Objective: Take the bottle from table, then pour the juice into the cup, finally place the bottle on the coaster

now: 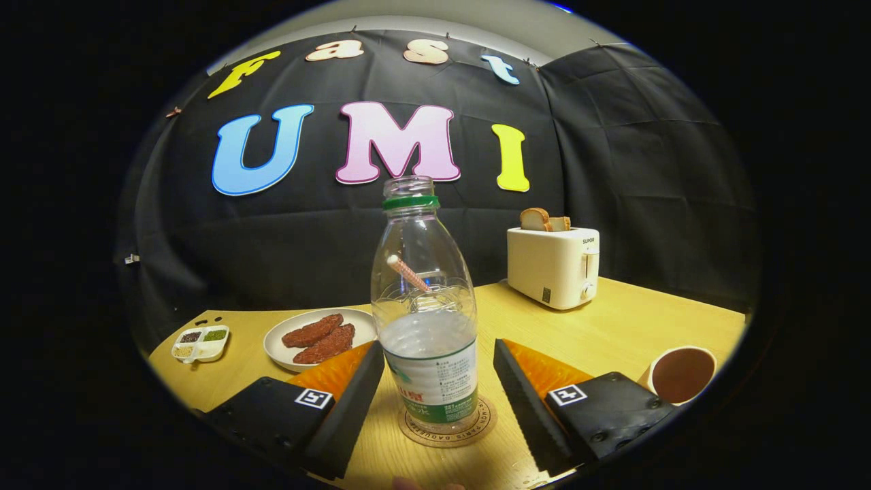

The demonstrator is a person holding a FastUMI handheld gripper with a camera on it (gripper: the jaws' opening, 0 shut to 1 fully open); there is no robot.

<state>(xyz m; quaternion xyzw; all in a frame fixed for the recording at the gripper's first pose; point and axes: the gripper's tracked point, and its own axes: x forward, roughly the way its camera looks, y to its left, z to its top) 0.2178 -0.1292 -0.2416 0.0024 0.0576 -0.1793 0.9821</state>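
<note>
Upright, part-filled bottle (423,320) on coaster (476,429); tool (435,388) fingers apart, flanking it; cup (680,374) dark inside.

The only word that reads clearly is the brand "SUPOR", on the upper front of the toaster (552,267), right of centre. The bottle's label (435,381) and the ring of lettering on the coaster (469,429), both at lower centre, are too small to read surely. The gripper (437,348) stands spread either side of the bottle, each of its fingers (354,401) bearing a square black-and-white marker tag (314,398).
</note>
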